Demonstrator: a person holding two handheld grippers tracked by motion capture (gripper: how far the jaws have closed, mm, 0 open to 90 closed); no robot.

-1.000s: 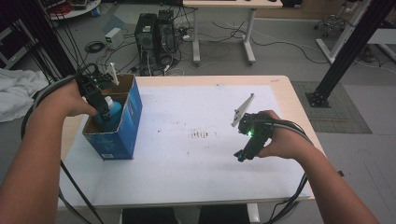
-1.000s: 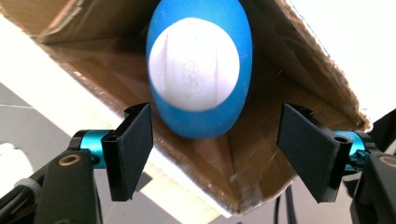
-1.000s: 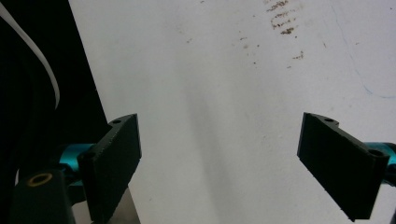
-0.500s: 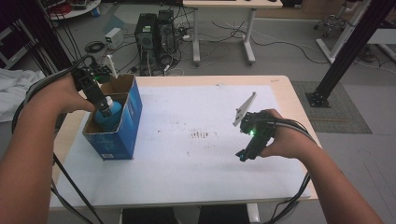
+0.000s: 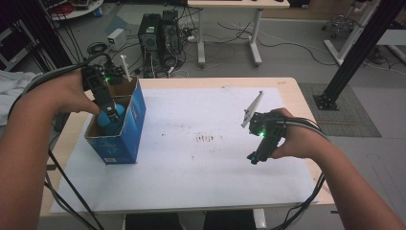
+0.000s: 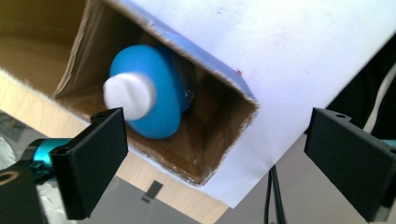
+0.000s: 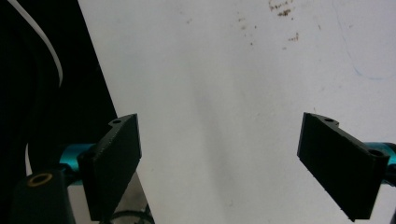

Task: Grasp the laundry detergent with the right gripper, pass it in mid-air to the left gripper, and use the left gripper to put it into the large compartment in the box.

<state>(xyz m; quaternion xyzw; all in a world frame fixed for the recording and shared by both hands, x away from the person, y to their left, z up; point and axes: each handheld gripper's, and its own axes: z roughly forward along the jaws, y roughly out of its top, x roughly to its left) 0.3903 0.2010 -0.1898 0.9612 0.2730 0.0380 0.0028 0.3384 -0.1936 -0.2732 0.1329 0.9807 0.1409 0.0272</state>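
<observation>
Left claw (image 6: 215, 154) poised over the box (image 5: 129, 129), jaws wide apart, empty, framing the blue bottle (image 6: 149, 98) standing inside, likely for a grab. Right claw (image 7: 233, 163) also wide, empty, parked over the desk (image 5: 201, 191), clear of the work.

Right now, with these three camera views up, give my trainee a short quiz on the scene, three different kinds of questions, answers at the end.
1. True or false: the left hand-held gripper is shut on the blue bottle.
2. Multiple choice: where is the blue bottle? A) on the white sheet B) inside the blue cardboard box C) on the floor
3. Fill in: the right hand-held gripper hangs open over the ____ sheet.

Key: 1 false, its jaws stand wide apart; 2 B; 3 white.
</observation>
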